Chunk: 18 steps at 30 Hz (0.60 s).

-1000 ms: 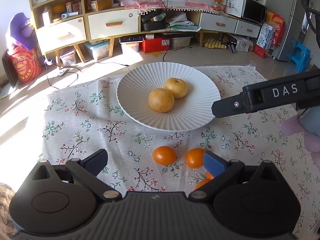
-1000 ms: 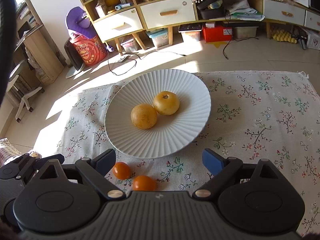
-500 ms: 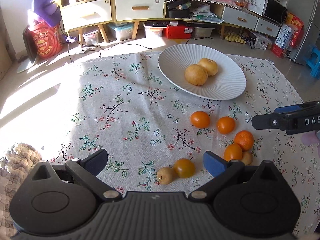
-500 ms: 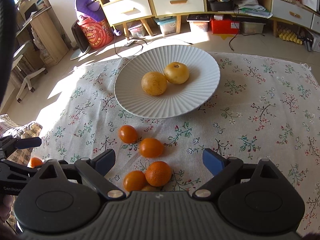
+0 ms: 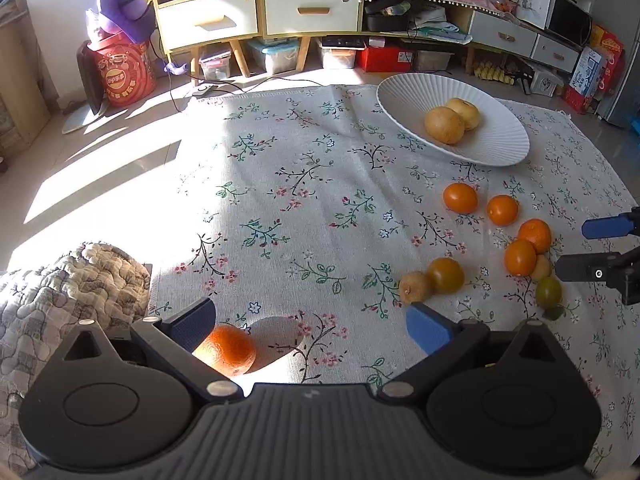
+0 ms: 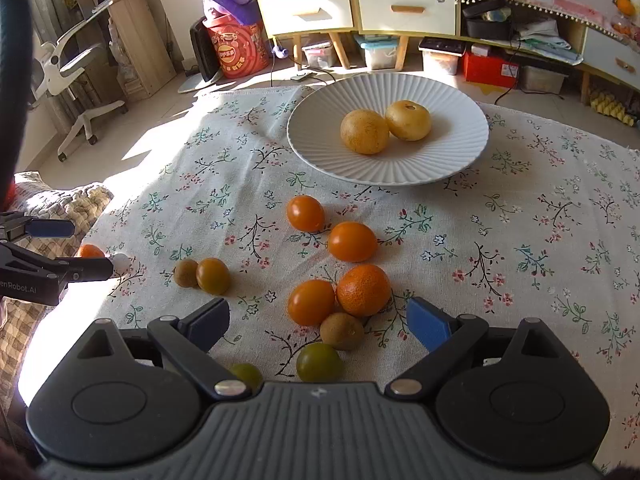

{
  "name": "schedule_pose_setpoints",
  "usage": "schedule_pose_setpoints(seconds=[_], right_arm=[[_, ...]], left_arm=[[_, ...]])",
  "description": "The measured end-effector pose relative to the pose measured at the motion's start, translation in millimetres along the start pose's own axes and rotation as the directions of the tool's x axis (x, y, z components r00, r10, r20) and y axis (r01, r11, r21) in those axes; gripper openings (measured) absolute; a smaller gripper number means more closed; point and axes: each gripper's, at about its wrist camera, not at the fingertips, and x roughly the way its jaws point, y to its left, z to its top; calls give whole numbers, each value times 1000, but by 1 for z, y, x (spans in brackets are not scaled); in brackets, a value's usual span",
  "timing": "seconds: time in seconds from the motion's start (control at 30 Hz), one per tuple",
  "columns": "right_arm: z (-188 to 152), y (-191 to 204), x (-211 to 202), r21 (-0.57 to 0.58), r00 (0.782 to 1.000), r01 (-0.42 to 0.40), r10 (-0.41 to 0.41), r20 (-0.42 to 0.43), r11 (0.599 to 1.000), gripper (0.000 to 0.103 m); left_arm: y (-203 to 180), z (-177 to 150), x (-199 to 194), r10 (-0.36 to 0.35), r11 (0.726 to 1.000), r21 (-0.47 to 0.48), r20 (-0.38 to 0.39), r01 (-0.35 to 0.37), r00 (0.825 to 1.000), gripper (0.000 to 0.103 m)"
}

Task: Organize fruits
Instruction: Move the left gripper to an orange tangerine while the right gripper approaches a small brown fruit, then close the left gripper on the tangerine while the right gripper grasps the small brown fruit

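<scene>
While both grippers (image 5: 308,326) (image 6: 318,322) gape, dimpled bright mandarin (image 5: 226,350) beside left finger.

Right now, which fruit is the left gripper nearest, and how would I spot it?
Find the flowered cloth. At its near left edge, far from the white plate, one bumpy mandarin sits alone, beside the open left gripper. Every other loose fruit is clustered together.

A matt woven floral cloth (image 6: 520,240) covers the tabletop. The white ribbed ceramic plate (image 6: 452,160) looks smooth with a soft sheen. The dimpled orange mandarin (image 6: 363,290) (rough-skinned) touches a glossy smooth orange fruit (image 6: 311,302). Matt black plastic claw bodies carry blue pads (image 6: 428,325).
</scene>
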Motion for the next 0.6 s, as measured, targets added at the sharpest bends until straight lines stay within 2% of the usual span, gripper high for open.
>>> schedule_pose_setpoints(seconds=[0.4, 0.5, 0.6], right_arm=[[-18, 48, 8, -170, 993, -106, 114, 37, 980, 95], [-22, 64, 9, -234, 989, -127, 141, 45, 964, 95], [-25, 74, 11, -271, 985, -152, 169, 41, 950, 95]], left_arm=[[21, -33, 9, 41, 995, 88, 38, -45, 998, 94], [26, -35, 12, 46, 996, 69, 33, -48, 998, 90], [27, -35, 12, 37, 998, 57, 36, -39, 999, 82]])
